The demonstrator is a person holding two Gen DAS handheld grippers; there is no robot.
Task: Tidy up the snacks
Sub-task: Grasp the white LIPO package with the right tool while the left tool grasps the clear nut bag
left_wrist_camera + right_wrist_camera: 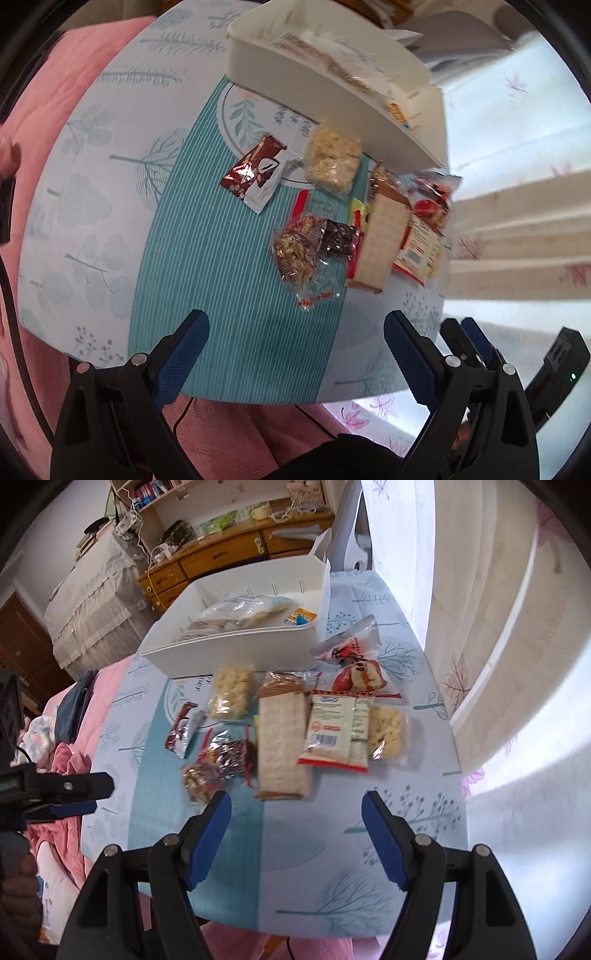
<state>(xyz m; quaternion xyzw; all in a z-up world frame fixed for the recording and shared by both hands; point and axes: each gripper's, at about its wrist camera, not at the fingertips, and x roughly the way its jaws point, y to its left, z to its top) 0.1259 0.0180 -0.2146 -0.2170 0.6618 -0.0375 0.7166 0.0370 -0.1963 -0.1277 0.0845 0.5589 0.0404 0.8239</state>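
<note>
Both units idle: left hand-held gripper [295, 358] and right hand-held gripper [295, 834] hang above the near edge of the worktop [369, 867], jaws wide apart, nothing held. Snacks lie loose in a cluster mid-worktop, just in front of the white bin [236, 648] at the far edge, which already holds a few packets. Risk 1: the packets overlap, e.g. the long cracker pack [282, 738] touches the white-label bag [338, 731] and the dark foil bar [231, 758], so a wide grasp prob. drags a neighbour along. Risk 2: the red-white pouch [360, 657] and puff bag [388, 733] sit toward the right edge; a nudge may push them off. Risk 3: the clear nut packet [295, 254] is crinkly film and may slip. Surface: leaf-print cloth w/ teal striped runner [229, 266]. Room: pink bedding [74, 110] at the left, wooden dresser [236, 554] beyond, pale curtain [498, 609] at the right.
</note>
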